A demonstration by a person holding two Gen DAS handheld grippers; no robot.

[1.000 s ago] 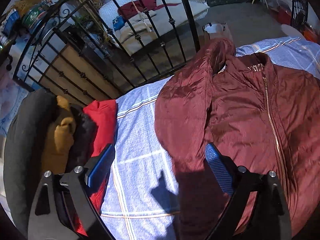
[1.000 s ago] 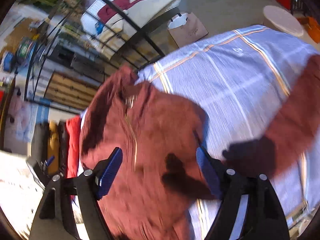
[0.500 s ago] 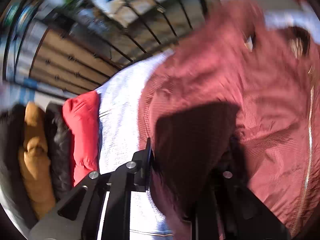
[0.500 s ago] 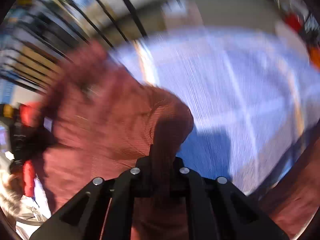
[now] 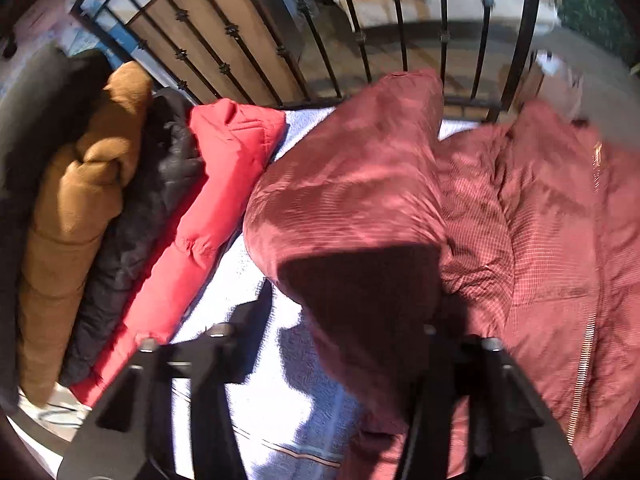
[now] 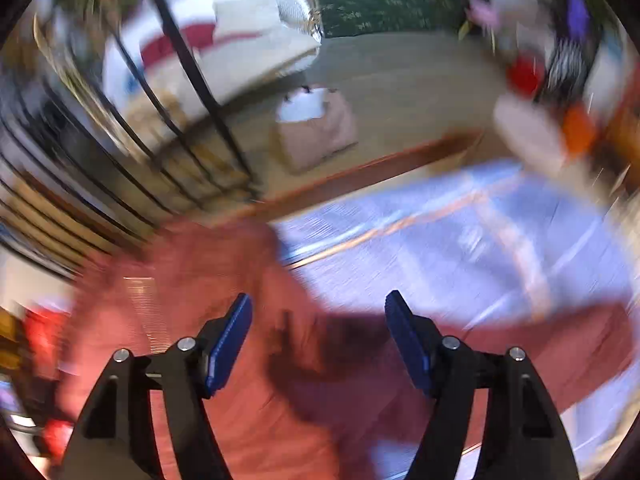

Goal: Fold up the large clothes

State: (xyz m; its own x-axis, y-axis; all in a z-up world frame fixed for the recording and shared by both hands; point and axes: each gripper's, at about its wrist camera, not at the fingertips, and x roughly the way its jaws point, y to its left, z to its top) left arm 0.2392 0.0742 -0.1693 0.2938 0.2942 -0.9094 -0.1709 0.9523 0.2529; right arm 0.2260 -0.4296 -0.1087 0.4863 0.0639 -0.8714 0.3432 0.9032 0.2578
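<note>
Both claws, clamped half a second ago, are opening: the left gripper [image 5: 340,340] straddles the maroon jacket [image 5: 520,220] sleeve at lower centre, the right gripper [image 6: 318,340] is empty, suggesting one fold done.

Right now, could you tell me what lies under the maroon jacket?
The maroon jacket lies on a pale blue checked bedsheet, which shows beside it and continues beneath. Whatever else sits under the jacket is covered and cannot be seen.
</note>
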